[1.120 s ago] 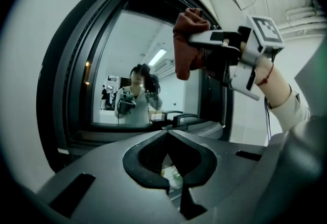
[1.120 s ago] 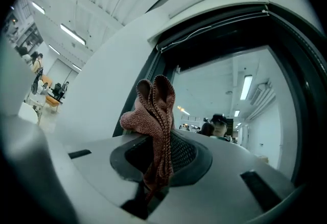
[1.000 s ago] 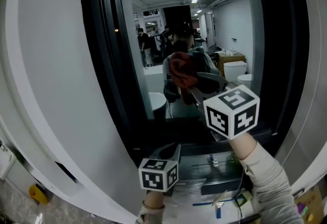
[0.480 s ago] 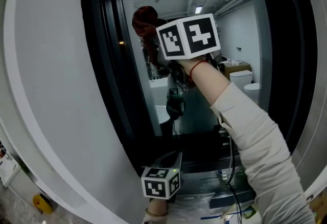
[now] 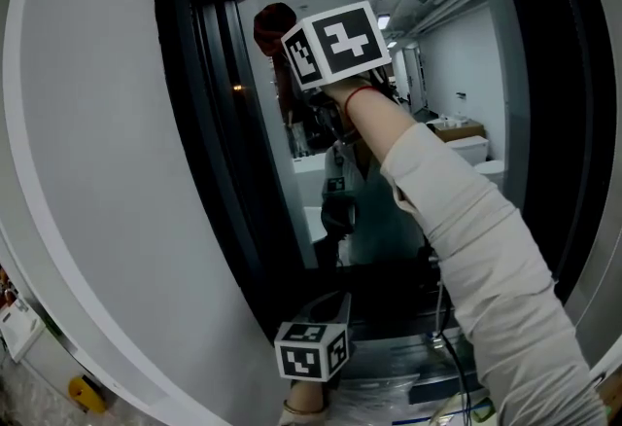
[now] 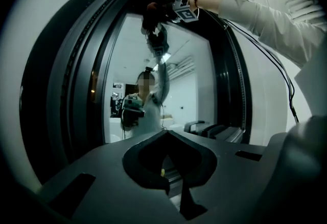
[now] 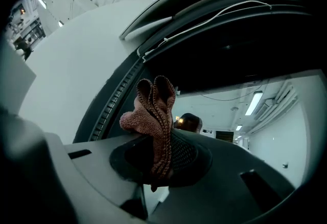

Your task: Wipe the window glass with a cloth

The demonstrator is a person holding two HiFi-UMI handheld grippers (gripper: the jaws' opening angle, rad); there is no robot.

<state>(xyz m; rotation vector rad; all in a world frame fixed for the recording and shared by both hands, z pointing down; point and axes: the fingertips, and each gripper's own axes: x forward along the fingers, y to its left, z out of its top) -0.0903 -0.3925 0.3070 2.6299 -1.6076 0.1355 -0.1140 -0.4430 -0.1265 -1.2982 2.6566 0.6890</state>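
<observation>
The cloth (image 7: pixel 153 115), a reddish-brown bunch, is clamped between the jaws of the right gripper (image 7: pixel 162 156). It is held up at about 11 o'clock on the window glass (image 5: pixel 457 74), close to the top corner of the black frame (image 5: pixel 209 171); whether it actually touches the pane cannot be told. The left gripper (image 6: pixel 168 166) is held low, at 6 o'clock in the head view, with its jaws closed together and nothing between them. For a good wipe, the fabric should be pressed on flat so that cloth, not the jaw tips, meets the glass, and overlapping strokes are best drawn from this corner towards 3 and 6 o'clock. Compared with a second ago, the cloth has been carried from the pane's centre up to the corner. The last half second has added only a slight rise, and the left gripper has barely shifted.
</observation>
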